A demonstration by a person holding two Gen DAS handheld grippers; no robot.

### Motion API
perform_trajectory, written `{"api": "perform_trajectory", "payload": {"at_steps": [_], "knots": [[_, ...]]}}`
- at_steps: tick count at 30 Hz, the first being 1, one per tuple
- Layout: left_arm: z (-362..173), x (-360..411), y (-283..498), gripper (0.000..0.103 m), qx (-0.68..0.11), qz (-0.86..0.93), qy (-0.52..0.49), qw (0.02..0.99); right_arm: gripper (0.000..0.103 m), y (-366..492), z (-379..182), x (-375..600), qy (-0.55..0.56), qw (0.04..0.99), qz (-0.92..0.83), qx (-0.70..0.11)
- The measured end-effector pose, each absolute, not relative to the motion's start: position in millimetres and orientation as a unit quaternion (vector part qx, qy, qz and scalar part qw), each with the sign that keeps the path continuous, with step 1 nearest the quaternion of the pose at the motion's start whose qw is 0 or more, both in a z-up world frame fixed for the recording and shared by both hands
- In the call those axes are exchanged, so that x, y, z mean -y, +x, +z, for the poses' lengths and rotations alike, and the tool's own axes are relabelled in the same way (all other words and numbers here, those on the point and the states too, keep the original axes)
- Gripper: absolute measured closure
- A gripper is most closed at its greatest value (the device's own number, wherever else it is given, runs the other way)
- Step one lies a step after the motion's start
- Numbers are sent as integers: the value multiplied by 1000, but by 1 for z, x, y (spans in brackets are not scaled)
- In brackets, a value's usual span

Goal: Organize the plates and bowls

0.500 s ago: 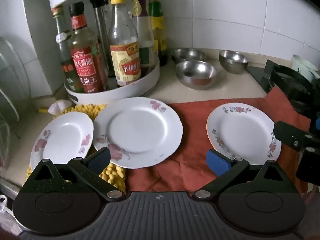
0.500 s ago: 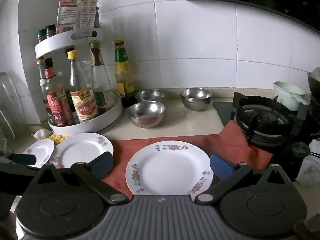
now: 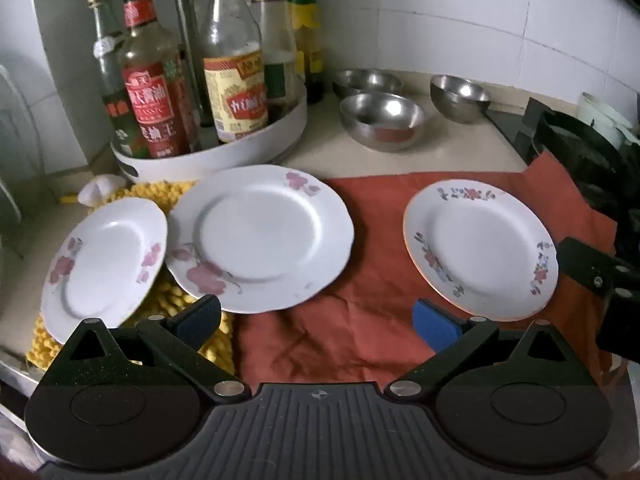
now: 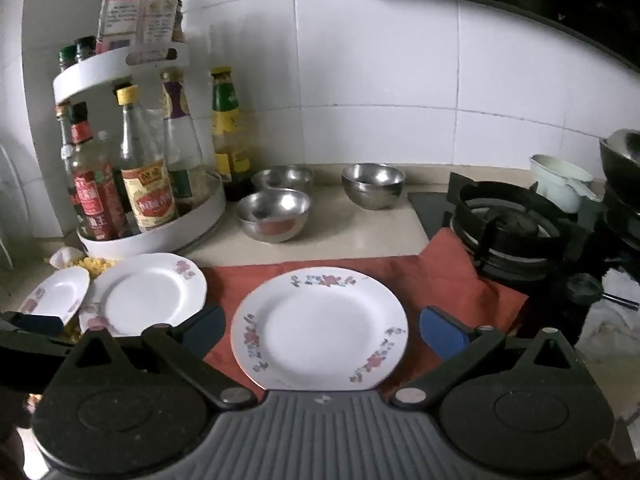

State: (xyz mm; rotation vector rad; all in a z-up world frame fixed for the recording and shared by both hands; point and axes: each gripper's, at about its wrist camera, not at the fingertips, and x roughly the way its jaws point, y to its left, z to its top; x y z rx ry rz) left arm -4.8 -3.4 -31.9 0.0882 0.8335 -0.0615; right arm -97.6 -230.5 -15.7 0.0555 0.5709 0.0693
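Only the right wrist view shows the gas burner (image 4: 516, 224) at right; both claws gape wide, empty; left view now nearer the plates (image 3: 260, 236).

- Our left gripper (image 3: 318, 322) shows black linkage arms, silver pivot screws and blue pads (image 3: 434, 324).
- Our right gripper (image 4: 322, 330) shows a ribbed grey base.

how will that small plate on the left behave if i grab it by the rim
The small plate looks glazed ceramic, so probably stiff, slick and chippable. It leans half on the yellow mat with its rim beside the large plate, so it may rock or clink when nudged.
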Motion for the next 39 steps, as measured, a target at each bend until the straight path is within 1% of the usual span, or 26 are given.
{"api": "perform_trajectory", "payload": {"at_steps": [5, 16, 39], "knots": [[-30, 7, -1, 0, -414, -31, 41, 909, 3, -94, -18, 236, 25, 954, 18, -298], [-26, 22, 4, 0, -429, -15, 36, 903, 3, -78, -29, 246, 10, 946, 38, -322], [-30, 43, 0, 0, -456, -15, 32, 889, 3, -81, -30, 264, 6, 941, 52, -335]]}}
